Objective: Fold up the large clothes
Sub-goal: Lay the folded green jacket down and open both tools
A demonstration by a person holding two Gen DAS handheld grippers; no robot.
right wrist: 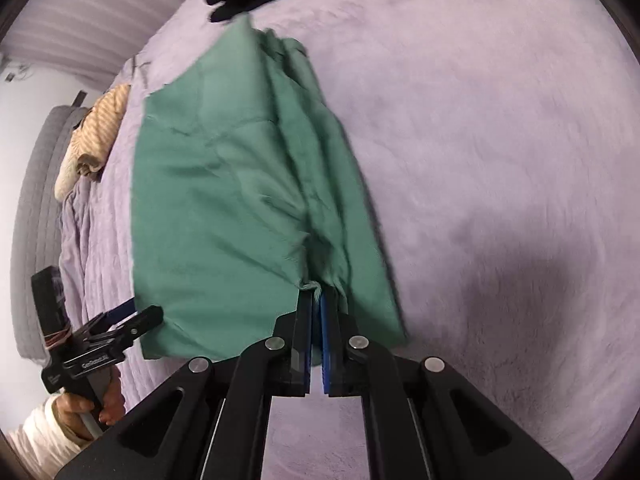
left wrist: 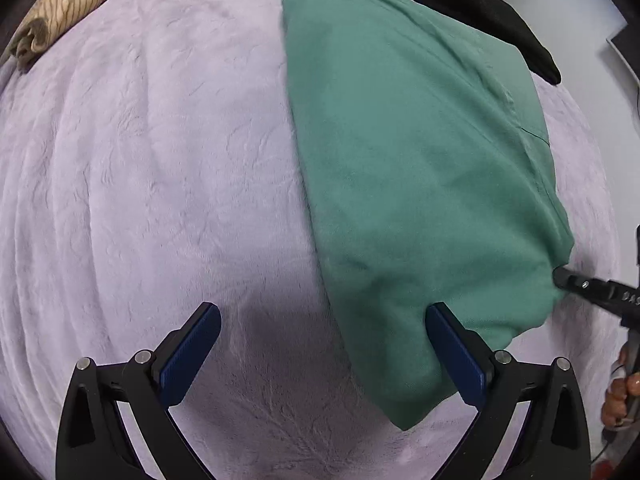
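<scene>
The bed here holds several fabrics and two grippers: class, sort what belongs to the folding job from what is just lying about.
In the job:
- green garment, partly folded on the lilac blanket
- right gripper, shut on the garment's edge
- left gripper, open, beside the garment

Lying about:
- striped tan cloth, bunched at the bed's edge
- black garment, beyond the green one

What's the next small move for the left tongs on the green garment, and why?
Probably close the left tongs on the near edge of the green garment. They stand open, one finger already over that edge, gripping nothing, while the right tongs are shut on a bunched corner. A second grip would let both lift the fold evenly off the lilac blanket.
</scene>
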